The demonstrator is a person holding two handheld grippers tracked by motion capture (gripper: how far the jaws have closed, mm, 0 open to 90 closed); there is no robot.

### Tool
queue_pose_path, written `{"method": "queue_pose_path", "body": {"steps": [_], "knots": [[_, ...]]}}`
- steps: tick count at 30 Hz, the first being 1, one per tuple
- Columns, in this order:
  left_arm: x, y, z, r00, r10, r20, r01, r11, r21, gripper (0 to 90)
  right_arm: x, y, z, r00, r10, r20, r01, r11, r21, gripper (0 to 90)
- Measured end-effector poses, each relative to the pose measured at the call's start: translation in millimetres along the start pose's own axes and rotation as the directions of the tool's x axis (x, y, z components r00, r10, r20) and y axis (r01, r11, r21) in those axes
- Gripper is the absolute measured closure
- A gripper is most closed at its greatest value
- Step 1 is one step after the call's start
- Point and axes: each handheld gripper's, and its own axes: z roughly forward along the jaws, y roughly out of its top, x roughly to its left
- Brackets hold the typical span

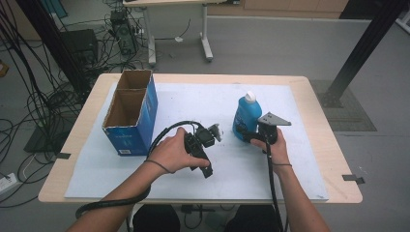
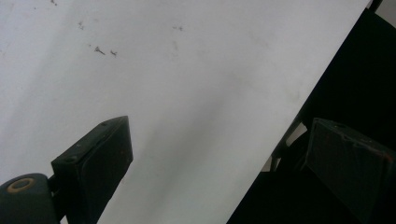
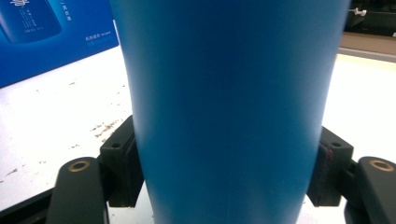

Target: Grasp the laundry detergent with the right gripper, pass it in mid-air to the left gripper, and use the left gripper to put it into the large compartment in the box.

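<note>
A blue bottle point(image 1: 245, 115) with a white cap stands upright right of the table's middle. My right gripper point(image 1: 247, 137) comes at it from the near side, low on its body. In the right gripper view both jaws press against the bottle point(image 3: 229, 93), so my right gripper point(image 3: 229, 177) is shut on it. My left gripper point(image 1: 207, 166) is held tilted in the left hand near the middle of the white sheet point(image 1: 193, 96). Its jaws stand wide apart in the left gripper view, and my left gripper point(image 2: 219, 126) holds nothing above the sheet point(image 2: 187, 70).
An open-topped blue cardboard box point(image 1: 130, 113) stands at the table's left, and it also appears as a printed blue box point(image 3: 46, 32) behind the bottle. The wooden table point(image 1: 329, 145) borders the sheet. Cables and a table leg lie on the floor beyond.
</note>
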Motion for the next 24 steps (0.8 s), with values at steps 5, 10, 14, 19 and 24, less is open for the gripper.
{"method": "queue_pose_path", "body": {"steps": [5, 10, 14, 19, 24], "knots": [[-0.4, -0.1, -0.2, 1.0, -0.001, -0.002, 0.001, 1.0, -0.002, 7.6, 0.0, -0.8, 0.4, 1.0, -0.003, -0.001, 0.003, 1.0, -0.008, 38.7], [-0.3, -0.9, -0.7, 1.0, -0.002, -0.002, 0.002, 1.0, -0.003, 7.6, 0.9, 0.0, 0.5, 0.9999, -0.011, 0.0, 0.011, 1.0, -0.006, 40.1], [-0.9, -1.5, -0.4, 1.0, -0.005, -0.002, 0.005, 1.0, -0.005, 7.6, 0.7, 0.3, 0.4, 0.9999, -0.013, -0.001, 0.013, 1.0, -0.005, 40.4], [-1.1, -1.2, 0.3, 1.0, -0.005, -0.002, 0.005, 1.0, -0.003, 7.6, 1.0, 0.6, 0.3, 0.9999, -0.015, 0.0, 0.015, 1.0, -0.004, 40.5], [-0.8, -0.8, -0.6, 1.0, -0.003, -0.001, 0.003, 1.0, -0.004, 7.6, 0.8, 0.4, 0.3, 0.9999, -0.016, -0.001, 0.016, 1.0, -0.005, 40.6]]}}
